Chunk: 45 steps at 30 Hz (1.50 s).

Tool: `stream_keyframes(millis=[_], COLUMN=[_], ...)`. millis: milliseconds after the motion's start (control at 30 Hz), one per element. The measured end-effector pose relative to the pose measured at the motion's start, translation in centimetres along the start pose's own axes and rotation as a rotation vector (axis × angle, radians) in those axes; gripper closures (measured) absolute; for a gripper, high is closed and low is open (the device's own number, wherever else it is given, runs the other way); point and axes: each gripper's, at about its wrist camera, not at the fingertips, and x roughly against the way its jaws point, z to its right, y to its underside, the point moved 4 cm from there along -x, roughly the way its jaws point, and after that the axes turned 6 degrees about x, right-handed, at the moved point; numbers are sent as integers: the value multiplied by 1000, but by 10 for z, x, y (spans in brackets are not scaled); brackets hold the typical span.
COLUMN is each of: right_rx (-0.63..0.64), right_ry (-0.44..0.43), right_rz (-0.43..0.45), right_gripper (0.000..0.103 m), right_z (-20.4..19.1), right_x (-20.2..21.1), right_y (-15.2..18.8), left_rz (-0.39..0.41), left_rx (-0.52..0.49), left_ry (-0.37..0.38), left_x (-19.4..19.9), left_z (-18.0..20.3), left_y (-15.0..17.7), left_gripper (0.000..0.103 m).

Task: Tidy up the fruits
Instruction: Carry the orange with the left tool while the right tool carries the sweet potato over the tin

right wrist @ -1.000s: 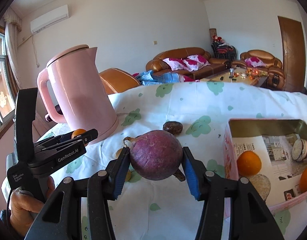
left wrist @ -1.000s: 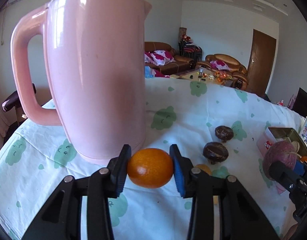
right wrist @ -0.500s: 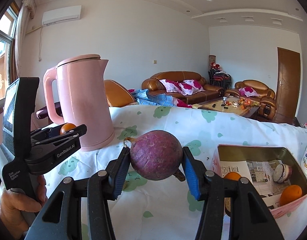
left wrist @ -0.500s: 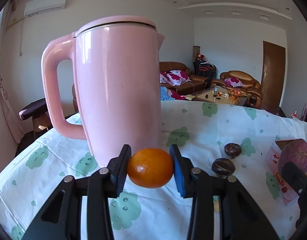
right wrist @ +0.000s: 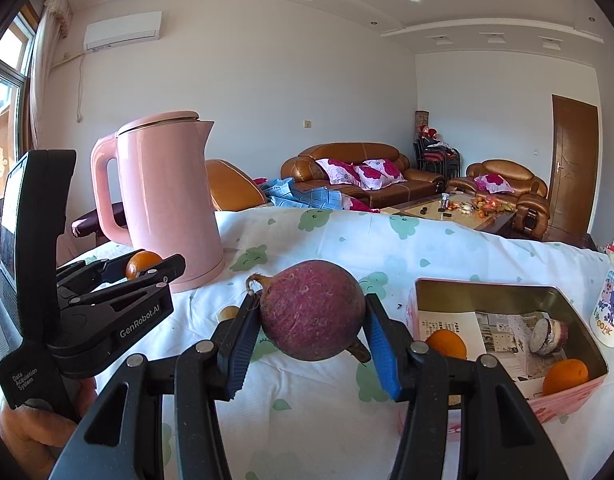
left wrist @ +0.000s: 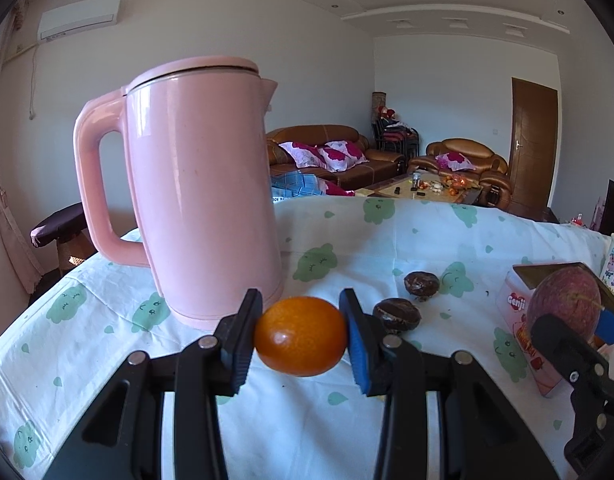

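My left gripper (left wrist: 301,336) is shut on a small orange (left wrist: 301,335) and holds it above the tablecloth, in front of the pink kettle (left wrist: 199,200). My right gripper (right wrist: 311,334) is shut on a round purple fruit (right wrist: 313,316), held above the cloth to the left of the pink tin box (right wrist: 507,344). The box holds two oranges (right wrist: 565,376) and a small round item. Two dark brown fruits (left wrist: 397,314) lie on the cloth right of the left gripper. The right gripper with the purple fruit (left wrist: 567,304) shows at the left wrist view's right edge.
The pink kettle (right wrist: 167,196) stands at the table's left. A white printed cup (right wrist: 611,312) stands right of the box. The table has a white cloth with green shapes (left wrist: 367,240). Sofas and a coffee table lie beyond.
Both grippers have risen and pulled back from the table with their fruits still held. The kettle and the box look smaller and lower in view.
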Motion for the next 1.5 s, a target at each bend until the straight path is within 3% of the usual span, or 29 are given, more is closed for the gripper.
stream_keyframes(millis=[600,1500], right_rx=[-7,-86], right_ry=[25,182], right_rz=[41,88], right_gripper=[49,50], right_z=[35,138], right_x=[29,62], right_y=[3,10], left_rz=[-21,17], left_rx=[-21,-81], left_ry=[57,150], left_x=[15,28], left_z=[54,123], left_y=[12,7], left_gripper=[61,61])
